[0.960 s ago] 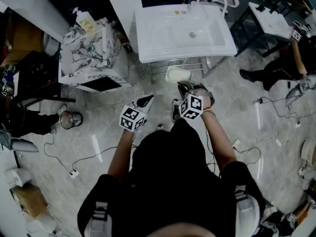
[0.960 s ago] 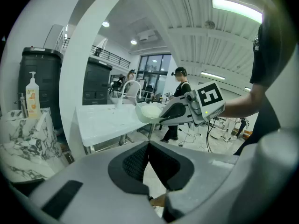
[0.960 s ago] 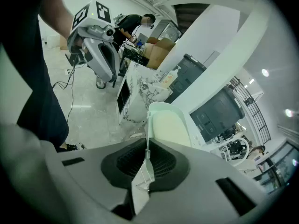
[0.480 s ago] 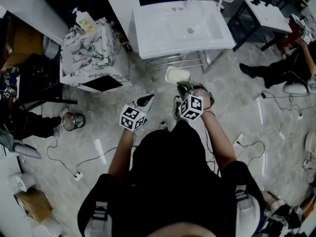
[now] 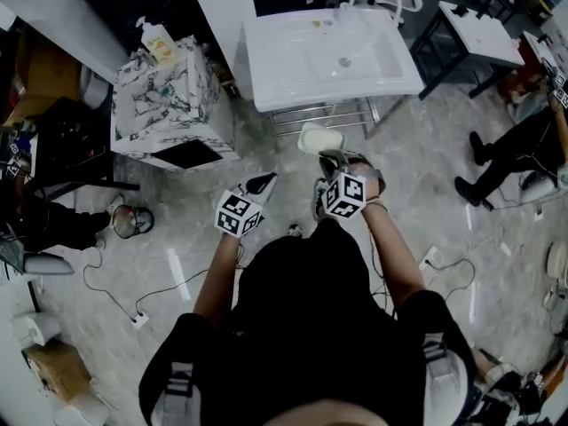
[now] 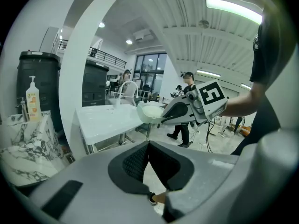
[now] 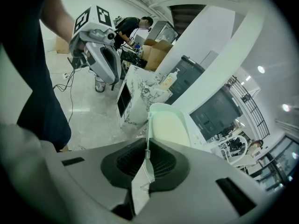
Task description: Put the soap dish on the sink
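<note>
The pale green soap dish (image 5: 319, 138) hangs in the air over the floor, just in front of the white sink (image 5: 328, 56). My right gripper (image 5: 330, 158) is shut on the dish's near rim. In the right gripper view the dish (image 7: 170, 125) stands on edge between the closed pads of the right gripper (image 7: 147, 149). My left gripper (image 5: 263, 183) is held to the left of the dish, shut, with nothing in it. From the left gripper (image 6: 148, 146) view the dish (image 6: 152, 112) shows next to the sink (image 6: 105, 118).
A marble-patterned cabinet (image 5: 164, 105) stands left of the sink, with a soap bottle (image 5: 157, 38) on top. Cables and a power strip (image 5: 133, 313) lie on the floor. A person's legs (image 5: 497, 162) reach in at the right, beside another white table (image 5: 484, 29).
Both grippers and the dish have stayed almost in place. The person at the right has shifted their legs.
</note>
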Demonstrator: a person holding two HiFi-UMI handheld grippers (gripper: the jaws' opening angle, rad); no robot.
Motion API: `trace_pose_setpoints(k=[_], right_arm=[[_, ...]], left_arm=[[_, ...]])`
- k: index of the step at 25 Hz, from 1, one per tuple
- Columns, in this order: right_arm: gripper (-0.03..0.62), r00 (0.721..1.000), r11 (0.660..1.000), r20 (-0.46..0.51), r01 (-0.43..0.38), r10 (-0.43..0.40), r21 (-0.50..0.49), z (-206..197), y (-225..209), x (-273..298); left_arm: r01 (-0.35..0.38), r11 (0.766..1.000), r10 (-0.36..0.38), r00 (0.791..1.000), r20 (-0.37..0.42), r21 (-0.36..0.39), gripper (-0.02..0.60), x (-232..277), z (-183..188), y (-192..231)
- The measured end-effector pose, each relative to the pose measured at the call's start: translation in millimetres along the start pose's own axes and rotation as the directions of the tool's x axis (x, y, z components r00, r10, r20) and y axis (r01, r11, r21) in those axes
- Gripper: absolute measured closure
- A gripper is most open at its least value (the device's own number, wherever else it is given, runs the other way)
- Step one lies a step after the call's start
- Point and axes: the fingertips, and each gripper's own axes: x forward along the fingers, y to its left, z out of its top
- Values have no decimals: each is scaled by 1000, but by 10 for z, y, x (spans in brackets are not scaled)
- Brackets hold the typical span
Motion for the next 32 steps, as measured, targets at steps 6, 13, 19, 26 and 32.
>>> trace_pose_setpoints(k=[6, 13, 19, 26, 32], right_arm=[[579, 1000, 1000, 9, -22, 22, -3, 70, -51, 78], [579, 999, 999, 12, -42, 42, -16, 4, -102, 197], [579, 999, 999, 10, -50, 50, -19, -99, -185, 302], [579, 998, 998, 20, -60, 61, -21, -137, -403, 462], [579, 997, 997, 28, -74, 74, -20, -186, -620, 636]], left_arm=[[-10, 1000, 10, 1000, 8, -6, 581, 19, 65, 104], [-25, 1000, 25, 1000, 13, -11, 581, 107, 130, 165], [-37, 999, 37, 999, 7, -21, 581, 208, 145, 223], [-51, 998, 51, 999, 2, -30, 581, 382, 244, 377], [-56, 998, 56, 998, 3, -30, 581, 590, 419, 555]])
